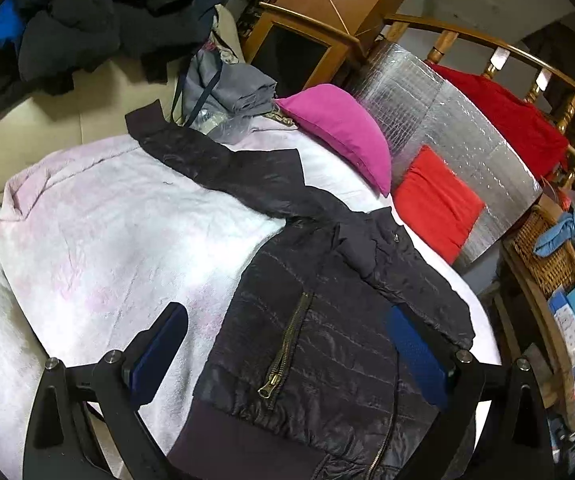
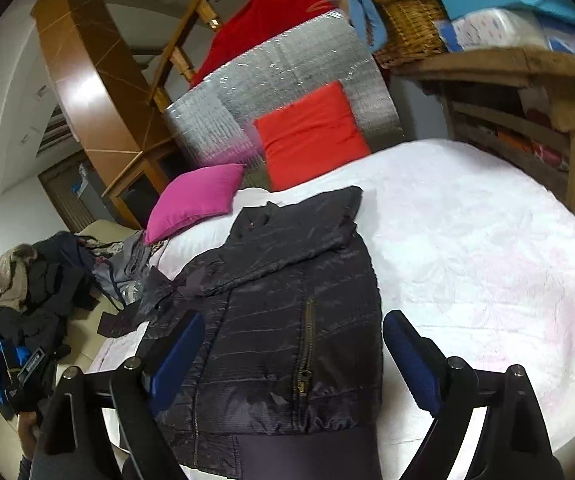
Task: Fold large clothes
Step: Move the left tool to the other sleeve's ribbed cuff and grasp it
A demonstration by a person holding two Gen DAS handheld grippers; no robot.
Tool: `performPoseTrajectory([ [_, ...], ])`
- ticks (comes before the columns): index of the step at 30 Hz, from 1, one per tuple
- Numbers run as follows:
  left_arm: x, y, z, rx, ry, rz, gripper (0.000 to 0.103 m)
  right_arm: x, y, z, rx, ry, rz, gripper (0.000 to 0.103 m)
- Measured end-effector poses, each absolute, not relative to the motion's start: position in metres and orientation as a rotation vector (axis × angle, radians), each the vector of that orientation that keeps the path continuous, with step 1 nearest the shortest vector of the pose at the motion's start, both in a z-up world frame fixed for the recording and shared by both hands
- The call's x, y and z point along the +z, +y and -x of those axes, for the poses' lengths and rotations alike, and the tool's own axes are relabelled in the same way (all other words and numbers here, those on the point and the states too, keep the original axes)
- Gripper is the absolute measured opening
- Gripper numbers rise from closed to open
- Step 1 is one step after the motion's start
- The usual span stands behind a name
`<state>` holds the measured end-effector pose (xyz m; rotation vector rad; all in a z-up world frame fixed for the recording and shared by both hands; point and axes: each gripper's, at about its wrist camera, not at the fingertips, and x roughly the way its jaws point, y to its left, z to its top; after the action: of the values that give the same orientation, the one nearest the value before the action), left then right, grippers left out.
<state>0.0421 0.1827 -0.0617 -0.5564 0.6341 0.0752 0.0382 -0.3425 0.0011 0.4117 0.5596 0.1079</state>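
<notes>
A dark quilted jacket point(image 1: 319, 360) lies flat, front up, on the white and pink blanket point(image 1: 107, 240) of the bed. One sleeve point(image 1: 399, 264) is folded across its chest. The other sleeve point(image 1: 215, 160) stretches out toward the sofa. My left gripper point(image 1: 287, 310) hovers open above the jacket's zip pocket, its blue pads point(image 1: 167, 340) wide apart and gripping nothing. In the right wrist view the same jacket point(image 2: 271, 340) fills the middle, and my right gripper point(image 2: 294, 316) stands open over its lower half, pads point(image 2: 407, 352) clear of the cloth.
A magenta pillow point(image 1: 339, 128), a red cushion point(image 1: 435, 204) and a silver foil panel point(image 1: 447, 120) line the head of the bed. Dark clothes point(image 1: 87, 20) pile on the beige sofa. A wooden shelf with a wicker basket point(image 2: 411, 20) and boxes stands beside the bed.
</notes>
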Motion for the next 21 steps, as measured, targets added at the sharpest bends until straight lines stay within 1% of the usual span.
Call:
performPoseTrajectory([
  [6,-0.074,0.208,-0.042,0.067,0.644,0.654,0.100,-0.002,-0.317,-0.044,0.147,0.585,-0.364,0.093],
  [10,-0.090,0.239,-0.055,0.085,0.656,0.735,0.100,-0.013,-0.299,-0.056,0.160,0.636,-0.338,0.093],
  [16,-0.109,0.301,-0.105,0.107,0.653,0.867,0.100,-0.027,-0.273,-0.075,0.177,0.687,-0.295,0.093],
  [21,-0.123,0.357,-0.173,0.130,0.632,1.011,0.100,-0.034,-0.252,-0.091,0.197,0.726,-0.267,0.093],
])
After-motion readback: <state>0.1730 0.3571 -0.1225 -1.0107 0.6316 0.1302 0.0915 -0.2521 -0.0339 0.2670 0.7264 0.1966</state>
